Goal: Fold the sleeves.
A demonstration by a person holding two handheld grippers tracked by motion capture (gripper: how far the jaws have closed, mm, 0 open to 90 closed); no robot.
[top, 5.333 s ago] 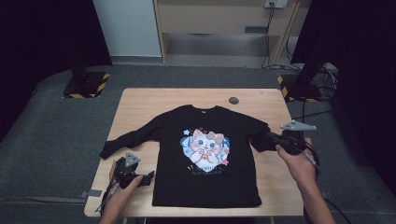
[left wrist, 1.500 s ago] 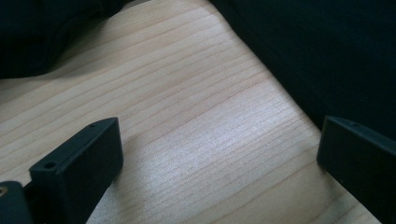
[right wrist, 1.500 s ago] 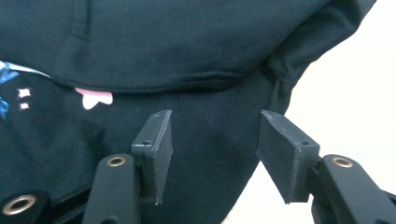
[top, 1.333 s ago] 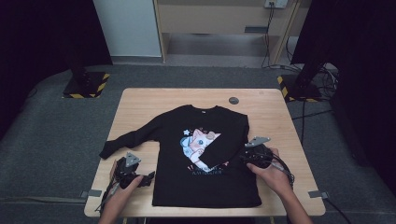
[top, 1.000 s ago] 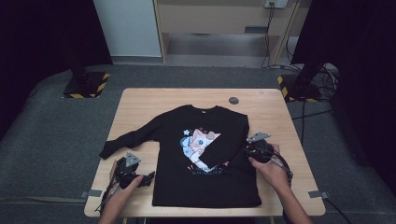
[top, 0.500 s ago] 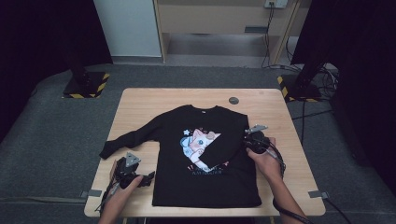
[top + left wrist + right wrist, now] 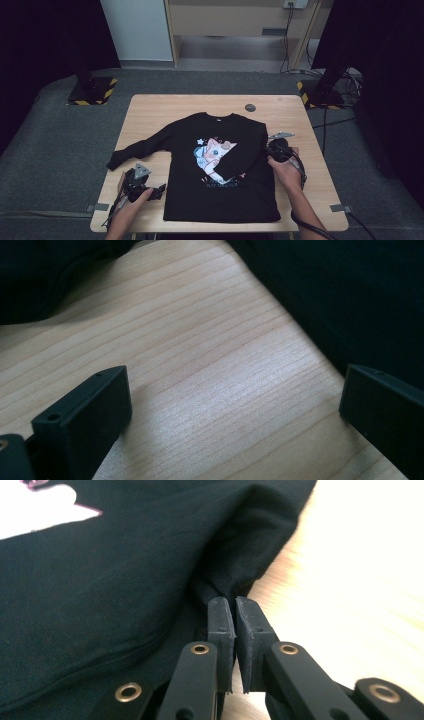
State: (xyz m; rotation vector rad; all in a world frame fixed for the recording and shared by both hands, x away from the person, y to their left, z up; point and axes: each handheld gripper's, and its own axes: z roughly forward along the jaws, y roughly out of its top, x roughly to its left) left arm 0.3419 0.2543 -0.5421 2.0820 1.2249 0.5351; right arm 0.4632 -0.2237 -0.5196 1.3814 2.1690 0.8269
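Right gripper view: right gripper (image 7: 234, 605) has just closed, pinching the black sweatshirt's (image 7: 110, 575) folded sleeve edge; left gripper (image 7: 235, 405) gapes wide over bare table (image 7: 210, 390).

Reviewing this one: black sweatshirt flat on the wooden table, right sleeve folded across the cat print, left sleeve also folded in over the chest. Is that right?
Not quite. The left sleeve is not folded in; the high view shows it stretched out sideways on the table. The rest holds: the sweatshirt lies flat, and its right sleeve crosses the cat print.
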